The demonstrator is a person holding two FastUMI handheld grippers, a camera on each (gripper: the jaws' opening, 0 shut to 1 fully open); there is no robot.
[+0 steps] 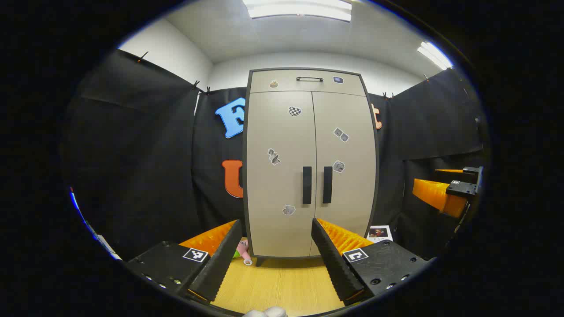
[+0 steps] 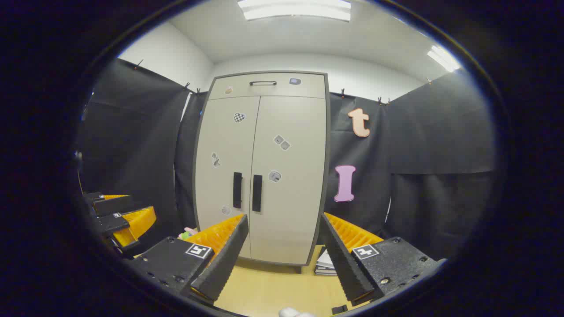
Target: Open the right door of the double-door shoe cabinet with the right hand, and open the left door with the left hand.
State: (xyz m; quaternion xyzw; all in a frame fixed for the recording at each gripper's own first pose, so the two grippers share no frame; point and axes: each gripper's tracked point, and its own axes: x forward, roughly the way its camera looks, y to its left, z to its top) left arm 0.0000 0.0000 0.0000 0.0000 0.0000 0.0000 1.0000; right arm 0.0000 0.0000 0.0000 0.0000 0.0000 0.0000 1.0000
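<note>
A tall beige shoe cabinet [image 1: 308, 167] [image 2: 262, 176] stands against the black cloth wall, both doors closed. Two dark vertical handles sit side by side at the seam: the left handle [image 1: 306, 185] [image 2: 237, 190] and the right handle [image 1: 327, 185] [image 2: 257, 193]. A drawer with a dark handle [image 1: 309, 79] runs across the top. My left gripper [image 1: 275, 259] is open, some way short of the doors, aimed at the left door. My right gripper [image 2: 282, 259] is open too, aimed at the right door. In each view the other gripper shows at the edge: right gripper [image 1: 449, 193], left gripper [image 2: 116, 220].
Small stickers dot both doors. On the wooden floor [image 1: 282, 286] a pink and green toy [image 1: 241, 251] lies at the cabinet's left foot. Booklets [image 2: 326, 263] lie stacked at its right foot. Black cloth walls close in on both sides.
</note>
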